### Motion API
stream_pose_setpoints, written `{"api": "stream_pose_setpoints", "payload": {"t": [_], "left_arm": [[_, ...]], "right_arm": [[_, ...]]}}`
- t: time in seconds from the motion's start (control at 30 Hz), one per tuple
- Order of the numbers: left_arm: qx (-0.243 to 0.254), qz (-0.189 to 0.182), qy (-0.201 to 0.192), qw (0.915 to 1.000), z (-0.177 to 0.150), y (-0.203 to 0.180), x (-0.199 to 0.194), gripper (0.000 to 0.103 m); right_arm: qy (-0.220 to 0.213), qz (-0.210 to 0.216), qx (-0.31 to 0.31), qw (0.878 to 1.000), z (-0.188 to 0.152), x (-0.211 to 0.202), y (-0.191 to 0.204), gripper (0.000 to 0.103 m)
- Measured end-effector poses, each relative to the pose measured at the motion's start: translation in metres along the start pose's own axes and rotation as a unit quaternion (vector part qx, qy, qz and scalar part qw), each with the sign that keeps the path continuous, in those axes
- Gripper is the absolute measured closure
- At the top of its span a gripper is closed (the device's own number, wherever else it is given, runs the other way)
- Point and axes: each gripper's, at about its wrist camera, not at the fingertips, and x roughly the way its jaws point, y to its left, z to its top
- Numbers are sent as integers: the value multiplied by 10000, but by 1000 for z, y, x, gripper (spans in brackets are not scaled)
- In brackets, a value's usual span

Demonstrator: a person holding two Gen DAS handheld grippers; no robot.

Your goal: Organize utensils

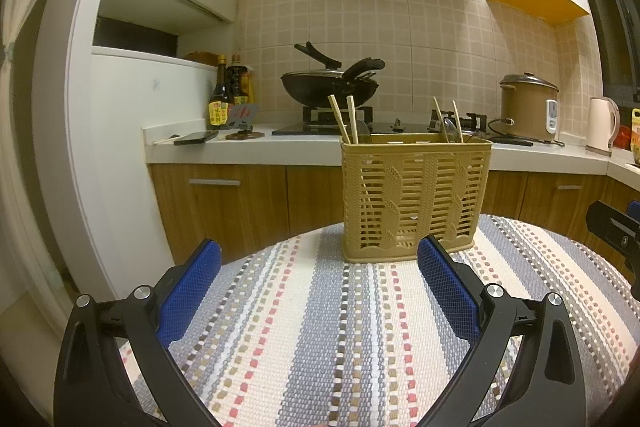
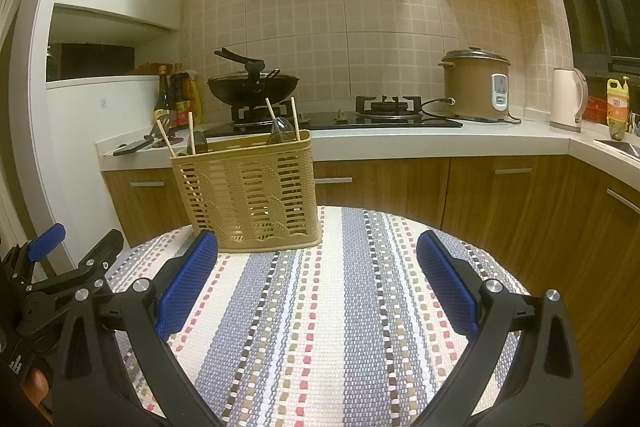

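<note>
A tan slotted utensil basket (image 1: 416,195) stands upright on a striped cloth-covered round table (image 1: 312,327). It holds chopsticks (image 1: 345,119) at the left end, more chopsticks (image 1: 448,119) at the right end, and dark spoons (image 1: 450,129). My left gripper (image 1: 320,259) is open and empty, just in front of the basket. In the right wrist view the basket (image 2: 248,191) is ahead to the left, with chopsticks (image 2: 283,119) and a spoon (image 2: 280,131) in it. My right gripper (image 2: 318,255) is open and empty above the cloth (image 2: 320,327). The left gripper (image 2: 60,267) shows at the far left.
Behind the table runs a kitchen counter (image 2: 400,143) with a wok (image 2: 252,87) on a gas stove, a rice cooker (image 2: 476,87), a kettle (image 2: 568,103), sauce bottles (image 1: 224,95) and a phone (image 1: 196,137). Wooden cabinets stand below. The right gripper (image 1: 616,231) shows at the right edge.
</note>
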Motion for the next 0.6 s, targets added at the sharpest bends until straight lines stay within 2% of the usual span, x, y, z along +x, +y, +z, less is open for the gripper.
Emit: {"api": "stream_pose_setpoints", "payload": {"t": [0.6], "left_arm": [[-17,-8,11,10000,-1,2,1,8]], "right_arm": [[29,18,-2,10000,0,2,-1,8]]}}
